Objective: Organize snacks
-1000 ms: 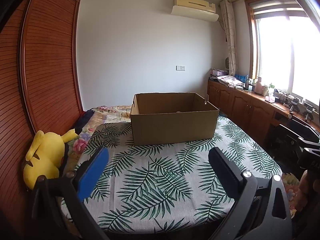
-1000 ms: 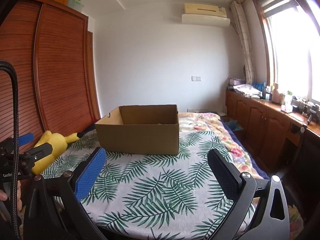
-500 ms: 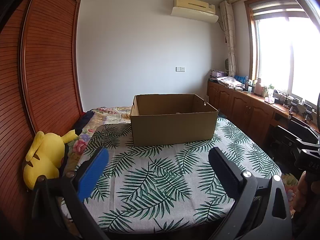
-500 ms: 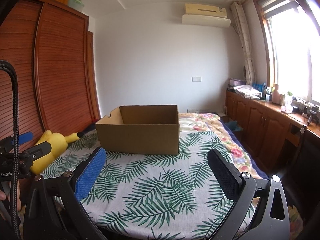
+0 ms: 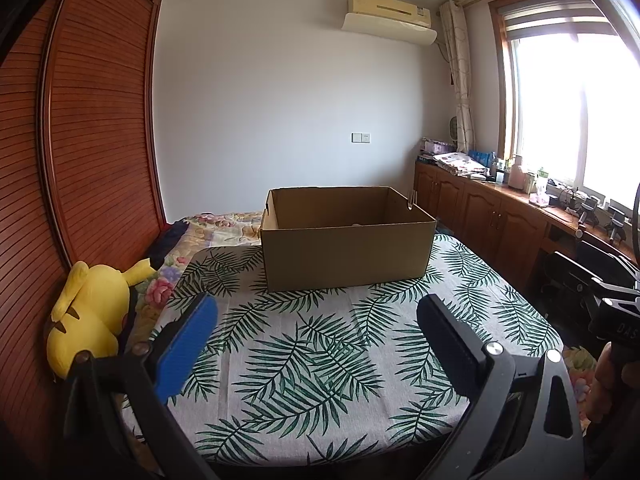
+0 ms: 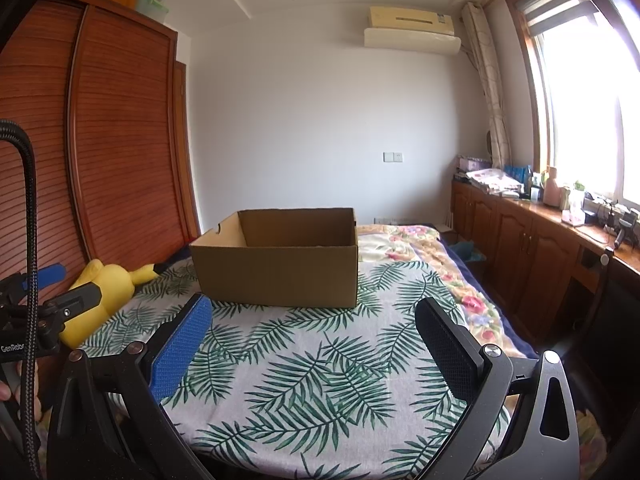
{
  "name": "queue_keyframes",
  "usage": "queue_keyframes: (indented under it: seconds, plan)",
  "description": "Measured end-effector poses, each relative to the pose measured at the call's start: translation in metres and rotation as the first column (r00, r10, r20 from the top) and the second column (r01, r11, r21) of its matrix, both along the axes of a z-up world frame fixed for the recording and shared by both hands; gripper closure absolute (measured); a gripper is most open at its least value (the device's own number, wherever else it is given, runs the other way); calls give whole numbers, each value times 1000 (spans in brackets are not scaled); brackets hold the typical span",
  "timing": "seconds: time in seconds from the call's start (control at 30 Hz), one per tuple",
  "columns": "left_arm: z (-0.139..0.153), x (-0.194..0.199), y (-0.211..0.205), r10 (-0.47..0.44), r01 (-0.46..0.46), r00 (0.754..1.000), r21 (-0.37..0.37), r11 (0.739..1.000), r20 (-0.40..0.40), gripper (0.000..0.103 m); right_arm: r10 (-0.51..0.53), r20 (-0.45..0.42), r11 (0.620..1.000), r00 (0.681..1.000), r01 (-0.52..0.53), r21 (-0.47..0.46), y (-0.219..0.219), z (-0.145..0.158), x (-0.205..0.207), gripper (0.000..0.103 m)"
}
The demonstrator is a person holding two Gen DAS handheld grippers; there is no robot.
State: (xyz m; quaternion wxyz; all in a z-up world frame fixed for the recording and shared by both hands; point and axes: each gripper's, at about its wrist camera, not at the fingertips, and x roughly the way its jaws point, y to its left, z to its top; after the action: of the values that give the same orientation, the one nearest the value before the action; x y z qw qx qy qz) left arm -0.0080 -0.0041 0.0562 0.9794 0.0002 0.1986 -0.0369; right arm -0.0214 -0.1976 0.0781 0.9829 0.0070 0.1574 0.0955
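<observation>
An open brown cardboard box stands at the far side of a table covered with a palm-leaf cloth. Something pale barely shows over the box's near wall in the left wrist view; I cannot tell what it is. My left gripper is open over the near part of the table, well short of the box, with nothing between its fingers. My right gripper is open too, likewise empty and short of the box. No snacks are visible on the cloth.
A yellow plush toy lies left of the table against a wooden slatted wardrobe. A bed with a floral cover lies behind the table. Wooden cabinets with clutter run under the window at right.
Both views have shifted very slightly; the box and the grippers' opening look the same.
</observation>
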Motion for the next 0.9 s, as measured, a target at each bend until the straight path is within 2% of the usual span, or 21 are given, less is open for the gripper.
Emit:
queue_keyframes:
  seconds: [0.9]
  plan:
    - [0,-1,-1,5,-5,1000,-1,1000,3,2,-3,1,1000,1000,3,-2,-2,-1,-2,0]
